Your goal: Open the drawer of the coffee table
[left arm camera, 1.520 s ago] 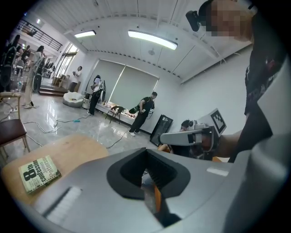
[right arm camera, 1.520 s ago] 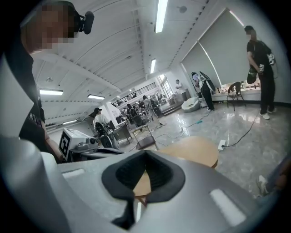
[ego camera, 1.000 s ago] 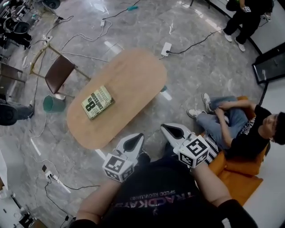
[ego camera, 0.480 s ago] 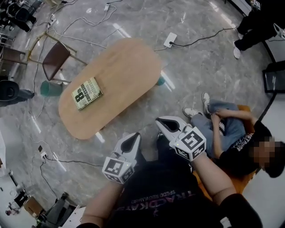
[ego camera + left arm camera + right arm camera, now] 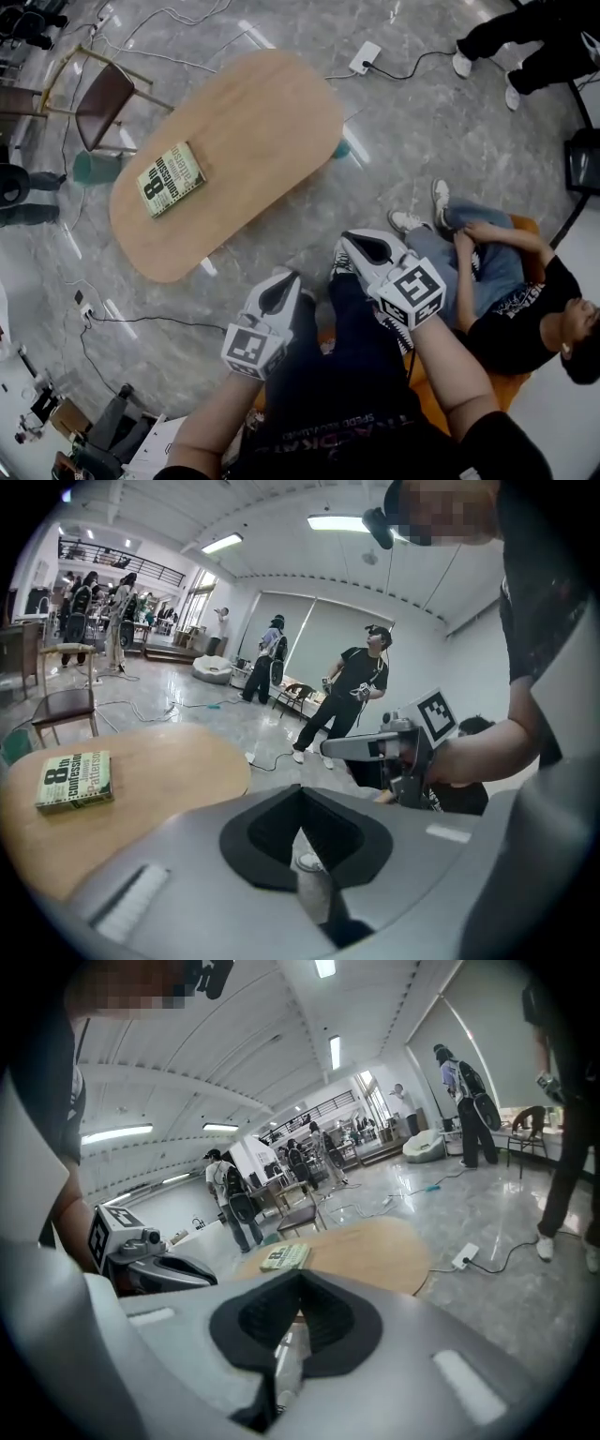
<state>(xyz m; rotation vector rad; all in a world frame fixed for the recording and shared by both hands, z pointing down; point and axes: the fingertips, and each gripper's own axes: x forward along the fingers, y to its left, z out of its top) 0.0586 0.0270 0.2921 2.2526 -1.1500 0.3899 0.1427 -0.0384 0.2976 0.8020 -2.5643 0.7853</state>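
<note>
The oval wooden coffee table (image 5: 253,141) stands on the marble floor ahead of me, with a green book (image 5: 171,180) lying on its left part. No drawer shows from above. My left gripper (image 5: 286,281) is shut and empty, held over the floor short of the table's near edge. My right gripper (image 5: 352,246) is also shut and empty, a little to the right, near the table's near right side. In the left gripper view the table (image 5: 141,789) and book (image 5: 75,780) lie ahead on the left; in the right gripper view the table (image 5: 366,1246) lies straight ahead.
A seated person (image 5: 506,281) on an orange seat is close at the right. A brown chair (image 5: 98,98) and a green bin (image 5: 94,167) stand left of the table. Cables and a power strip (image 5: 364,56) lie on the floor beyond it. Another person (image 5: 525,37) stands at the far right.
The view has shifted, so the table sits higher and further left in the head view. Both grippers have sunk and moved forward together, still shut.
</note>
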